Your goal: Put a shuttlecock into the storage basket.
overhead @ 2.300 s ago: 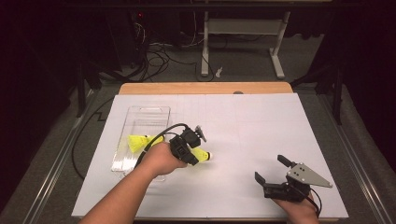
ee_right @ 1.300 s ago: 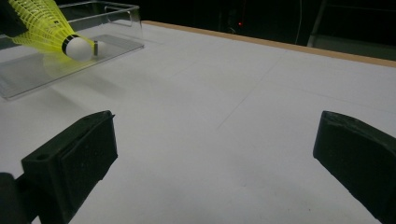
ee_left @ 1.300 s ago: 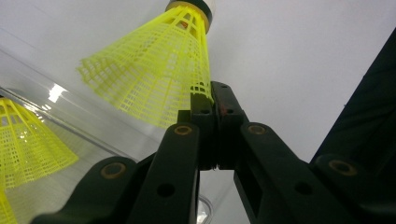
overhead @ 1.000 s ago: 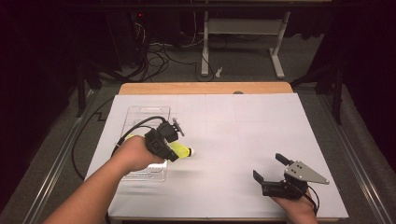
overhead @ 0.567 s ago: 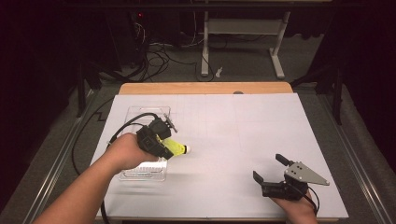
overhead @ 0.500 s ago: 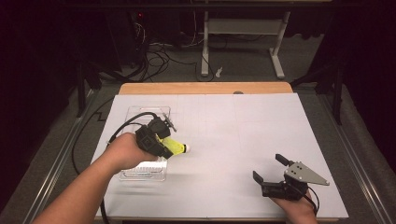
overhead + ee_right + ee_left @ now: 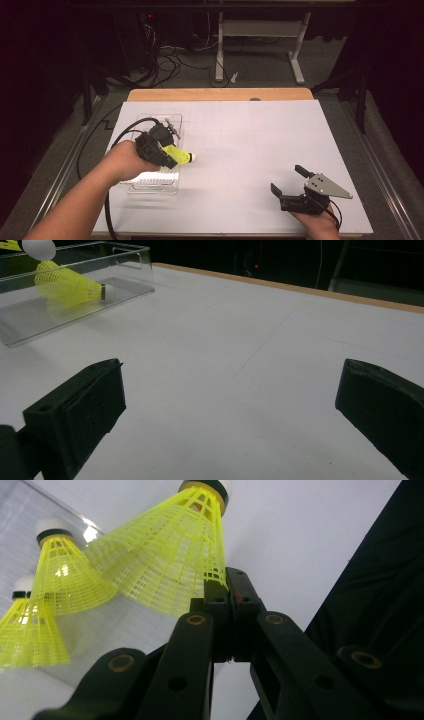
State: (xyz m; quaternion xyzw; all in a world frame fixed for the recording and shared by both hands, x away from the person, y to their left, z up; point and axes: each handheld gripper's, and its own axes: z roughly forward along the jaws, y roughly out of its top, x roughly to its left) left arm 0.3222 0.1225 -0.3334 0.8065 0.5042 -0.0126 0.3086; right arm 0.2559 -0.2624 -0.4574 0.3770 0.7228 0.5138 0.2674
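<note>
Featherweight and springy, the yellow plastic-mesh shuttlecock (image 7: 170,555) hung over the clear tray (image 7: 150,186) near the worktop's left edge, skirt rim pinched by the closed left gripper (image 7: 225,587); right gripper (image 7: 286,181) gaped, empty.

Both grippers were black plastic: left gripper (image 7: 167,150) trailed a thick black cable, right gripper (image 7: 292,187) carried a grey triangular plate on top. Jaw links had brass-coloured pivot bushings plus plain round holes. Forearms bare, no sleeves
</note>
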